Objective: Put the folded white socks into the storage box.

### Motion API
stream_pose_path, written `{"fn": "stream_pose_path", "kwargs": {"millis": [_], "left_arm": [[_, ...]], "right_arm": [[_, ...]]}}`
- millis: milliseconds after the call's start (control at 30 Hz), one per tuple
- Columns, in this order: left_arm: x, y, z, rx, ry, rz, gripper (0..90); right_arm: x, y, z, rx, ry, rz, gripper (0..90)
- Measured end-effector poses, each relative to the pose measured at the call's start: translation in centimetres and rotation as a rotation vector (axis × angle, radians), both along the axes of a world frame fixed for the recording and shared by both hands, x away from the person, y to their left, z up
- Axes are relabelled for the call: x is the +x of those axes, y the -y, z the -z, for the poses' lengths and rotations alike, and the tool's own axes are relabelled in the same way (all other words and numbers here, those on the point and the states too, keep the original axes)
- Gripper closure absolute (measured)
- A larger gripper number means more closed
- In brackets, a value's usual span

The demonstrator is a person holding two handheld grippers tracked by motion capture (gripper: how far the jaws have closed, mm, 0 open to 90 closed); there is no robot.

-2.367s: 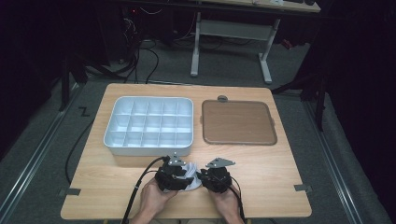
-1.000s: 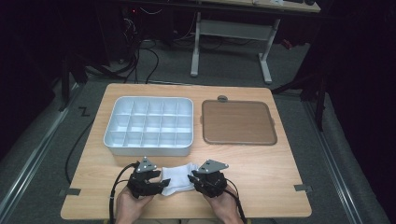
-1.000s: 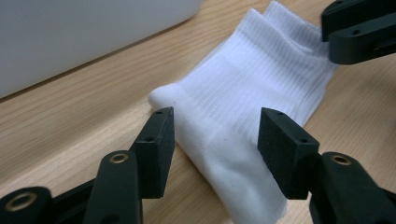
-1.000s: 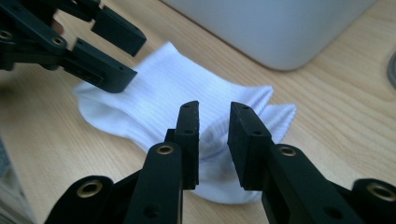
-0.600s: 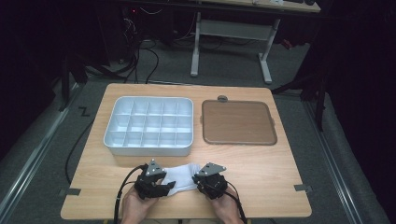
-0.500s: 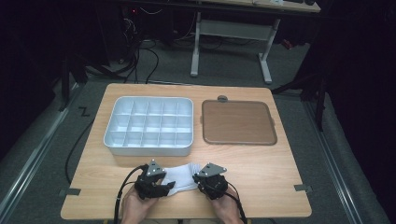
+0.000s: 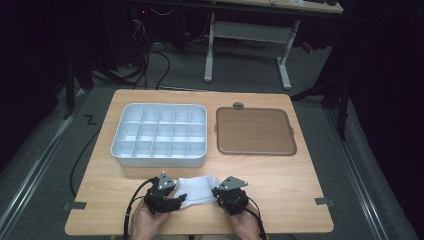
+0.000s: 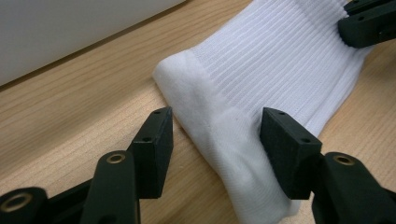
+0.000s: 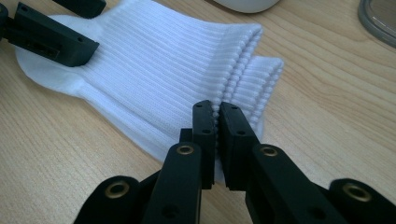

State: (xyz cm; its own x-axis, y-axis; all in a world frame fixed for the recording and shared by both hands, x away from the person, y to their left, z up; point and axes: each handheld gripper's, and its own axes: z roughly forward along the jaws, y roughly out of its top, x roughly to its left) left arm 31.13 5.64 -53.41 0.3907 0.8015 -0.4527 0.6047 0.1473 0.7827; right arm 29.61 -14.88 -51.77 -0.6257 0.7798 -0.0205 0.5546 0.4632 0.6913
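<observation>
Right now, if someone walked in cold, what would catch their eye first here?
The white socks at the table's near edge, stretched between both grippers: the right gripper is pinched shut on a ribbed cuff, the left gripper straddles the toe end, jaws apart. Behind them sit an empty white compartment tray and a brown tray.

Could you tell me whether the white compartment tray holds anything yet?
Empty: every compartment of the white tray shows a bare floor; the sock lies outside on the table.

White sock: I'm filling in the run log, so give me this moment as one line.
object: white sock, flat on table | right gripper: jaws just closed, pinching cuff edge | left gripper: jaws apart, straddling other end
</observation>
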Motion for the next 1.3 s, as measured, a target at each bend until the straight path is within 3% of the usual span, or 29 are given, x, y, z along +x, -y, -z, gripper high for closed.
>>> {"fn": "stream_pose_path", "kwargs": {"millis": [333, 567, 633, 733, 867, 1100, 1300], "left_arm": [[0.2, 0.0, 0.0, 0.009, -0.003, -0.014, 44.7], [0.9, -0.3, -0.4, -0.006, -0.061, -0.004, 44.7], [1.0, -0.4, -0.6, -0.021, -0.083, -0.004, 44.0], [1.1, -0.7, -0.9, -0.026, -0.085, -0.002, 42.0], [1.7, -1.2, -1.9, -0.056, -0.079, -0.012, 40.4], [3.6, -2.0, -3.0, -0.108, -0.103, -0.048, 39.9], [4.7, -1.2, -2.3, -0.128, -0.15, -0.056, 40.2]], "right_arm": [[-0.1, -0.1, 0.2, -0.007, 0.014, -0.002, 85.5], [0.4, 0.0, 0.2, 0.02, 0.008, 0.002, 83.6], [0.4, 0.1, 0.2, 0.042, -0.005, 0.0, 77.7], [0.5, 0.3, 0.1, 0.083, -0.028, -0.017, 64.6], [0.4, 0.2, -0.2, 0.09, -0.02, -0.012, 59.6], [0.4, 0.2, -1.7, 0.103, 0.03, 0.017, 60.0], [0.5, -1.1, -2.4, 0.094, 0.04, -0.024, 71.1]]}}
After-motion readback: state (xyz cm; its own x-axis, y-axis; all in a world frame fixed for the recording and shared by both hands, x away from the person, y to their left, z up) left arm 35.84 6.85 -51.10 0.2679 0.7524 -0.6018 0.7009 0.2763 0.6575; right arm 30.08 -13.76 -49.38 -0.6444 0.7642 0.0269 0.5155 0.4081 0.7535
